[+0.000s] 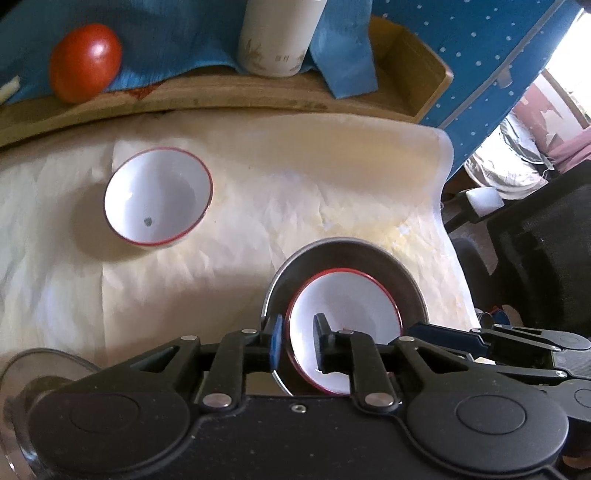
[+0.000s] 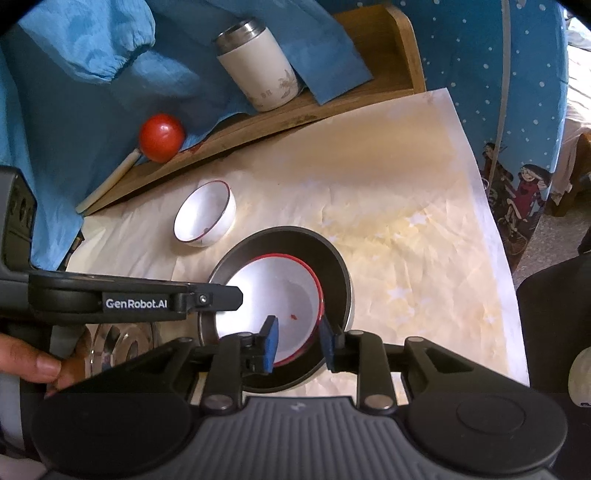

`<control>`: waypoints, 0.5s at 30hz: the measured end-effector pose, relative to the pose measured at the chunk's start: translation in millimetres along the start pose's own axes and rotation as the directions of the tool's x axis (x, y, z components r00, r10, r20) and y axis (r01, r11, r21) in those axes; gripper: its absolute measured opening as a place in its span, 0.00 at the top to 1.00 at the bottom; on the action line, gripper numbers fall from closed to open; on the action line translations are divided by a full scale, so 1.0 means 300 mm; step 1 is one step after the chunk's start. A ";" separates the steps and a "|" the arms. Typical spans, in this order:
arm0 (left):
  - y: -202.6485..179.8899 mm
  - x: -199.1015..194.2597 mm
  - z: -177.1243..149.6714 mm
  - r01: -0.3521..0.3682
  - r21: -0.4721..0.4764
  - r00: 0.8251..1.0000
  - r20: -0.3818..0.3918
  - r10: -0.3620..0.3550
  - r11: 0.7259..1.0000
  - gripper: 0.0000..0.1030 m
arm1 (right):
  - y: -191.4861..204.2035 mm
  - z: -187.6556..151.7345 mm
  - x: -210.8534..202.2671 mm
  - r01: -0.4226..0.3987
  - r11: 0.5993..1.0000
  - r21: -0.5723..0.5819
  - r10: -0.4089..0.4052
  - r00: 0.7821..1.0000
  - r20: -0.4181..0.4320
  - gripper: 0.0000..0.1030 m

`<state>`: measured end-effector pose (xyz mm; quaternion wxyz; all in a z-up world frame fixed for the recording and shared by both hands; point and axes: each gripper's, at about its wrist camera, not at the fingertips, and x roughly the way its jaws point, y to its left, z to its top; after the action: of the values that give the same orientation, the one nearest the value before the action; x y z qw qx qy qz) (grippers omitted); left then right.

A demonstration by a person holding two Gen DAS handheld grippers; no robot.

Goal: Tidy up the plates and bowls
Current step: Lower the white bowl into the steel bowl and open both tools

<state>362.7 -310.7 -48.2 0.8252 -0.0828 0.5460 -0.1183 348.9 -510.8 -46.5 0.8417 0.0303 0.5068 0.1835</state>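
Left gripper (image 1: 297, 343): jaws straddled the near left rim of the red-rimmed white bowl (image 1: 343, 328), one finger outside and one inside; whether they pressed the rim I could not tell.
Right gripper (image 2: 299, 345): jaws stood apart around the near right rim of the same bowl, one pad inside, one outside, not closed on it.
Bowl in pan: it sat tilted inside the dark metal pan (image 2: 332, 258) on the paper-covered worktop (image 2: 424, 229).
Second bowl (image 1: 158, 195): upright and alone on the paper, well apart from the pan toward the far left.
Wooden tray (image 2: 388, 33): at the back, carrying a tomato (image 1: 85, 62), a white flask (image 2: 258, 70) and blue cloth (image 2: 92, 48).
Glass lid (image 1: 22, 373): near left, beside the left gripper.
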 end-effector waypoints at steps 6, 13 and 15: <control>0.019 -0.034 0.002 0.026 0.014 0.999 0.039 -0.026 1.000 0.78 | 0.023 0.000 -0.022 0.028 1.000 0.014 -0.028 0.999 0.024 0.62; 0.061 -0.082 0.015 0.016 0.014 0.994 0.111 -0.018 1.000 0.50 | 0.058 0.011 -0.040 0.088 0.996 0.024 -0.089 0.993 0.074 0.32; 0.081 -0.094 0.018 0.012 0.006 0.992 0.127 -0.012 1.000 0.39 | 0.067 0.016 -0.041 0.102 0.994 0.029 -0.105 0.991 0.083 0.26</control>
<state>359.6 -279.2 -27.8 0.8577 -0.0913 0.4917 -0.1191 342.3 -495.8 -29.1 0.8705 0.0221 0.4738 0.1318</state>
